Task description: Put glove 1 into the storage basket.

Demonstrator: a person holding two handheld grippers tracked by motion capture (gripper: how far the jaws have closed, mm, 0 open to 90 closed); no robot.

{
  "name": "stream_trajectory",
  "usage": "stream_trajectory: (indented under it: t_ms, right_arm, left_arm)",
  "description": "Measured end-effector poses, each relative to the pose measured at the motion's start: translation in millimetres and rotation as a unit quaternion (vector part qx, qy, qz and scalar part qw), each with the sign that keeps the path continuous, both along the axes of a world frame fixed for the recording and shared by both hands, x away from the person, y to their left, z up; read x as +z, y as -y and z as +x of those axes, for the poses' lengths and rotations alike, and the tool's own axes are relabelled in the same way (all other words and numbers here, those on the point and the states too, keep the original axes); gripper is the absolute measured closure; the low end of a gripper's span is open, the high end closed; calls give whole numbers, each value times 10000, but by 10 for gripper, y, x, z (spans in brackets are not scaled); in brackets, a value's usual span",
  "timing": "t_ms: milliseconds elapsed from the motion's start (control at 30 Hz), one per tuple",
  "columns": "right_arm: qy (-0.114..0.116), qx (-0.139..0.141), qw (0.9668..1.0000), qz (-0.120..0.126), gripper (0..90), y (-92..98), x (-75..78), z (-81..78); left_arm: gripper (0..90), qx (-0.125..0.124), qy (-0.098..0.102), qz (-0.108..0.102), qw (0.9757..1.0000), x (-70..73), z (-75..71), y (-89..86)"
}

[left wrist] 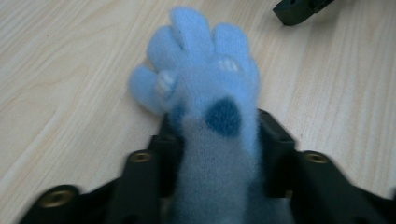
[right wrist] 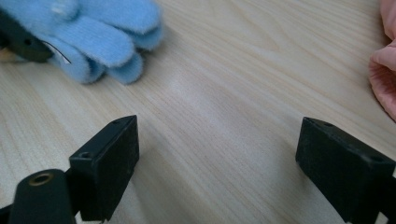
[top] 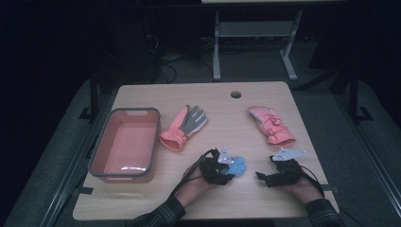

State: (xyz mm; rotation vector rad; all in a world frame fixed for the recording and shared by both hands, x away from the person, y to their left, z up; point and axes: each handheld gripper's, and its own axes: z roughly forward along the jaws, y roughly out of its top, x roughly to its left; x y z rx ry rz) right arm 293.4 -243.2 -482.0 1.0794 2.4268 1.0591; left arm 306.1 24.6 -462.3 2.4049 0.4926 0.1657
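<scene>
A fluffy light-blue glove [top: 238, 165] lies on the wooden table near the front, between my two grippers. My left gripper [top: 226, 171] is shut on its cuff end. In the left gripper view the blue glove [left wrist: 205, 88] fills the gap between the black jaws of the left gripper [left wrist: 219, 137], its fingers pointing away. My right gripper [top: 265, 168] rests to the right of the glove, apart from it. In the right gripper view the right gripper [right wrist: 217, 140] stands open over bare wood, with the blue glove's fingers [right wrist: 100, 37] at the upper left.
A salmon bin with a grey rim [top: 100, 147] sits at the left of the table. An orange and grey glove [top: 184, 125] lies beside it. A pink glove [top: 272, 124] lies at the right, its edge [right wrist: 385, 74] in the right gripper view. A cable hole [top: 236, 94] sits near the far edge.
</scene>
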Motion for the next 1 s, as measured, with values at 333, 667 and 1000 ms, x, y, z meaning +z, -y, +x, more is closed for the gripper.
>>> stream_trajectory:
  t_ms: [333, 667, 1000]
  right_arm:
    - [-11, -2, 10000, 9, 132, -5, 2, 5]
    - [-8, 1, 10000, 8, 131, -5, 2, 5]
    - [-8, 0, 10000, 10, 131, -5, 2, 6]
  left_arm:
    - [772, -64, -373, -133, 9992, 13, 82, -44]
    - [787, 3, -537, -328, 9980, 111, 127, -135]
    - [790, 77, -646, -585, 9962, 246, 156, -237]
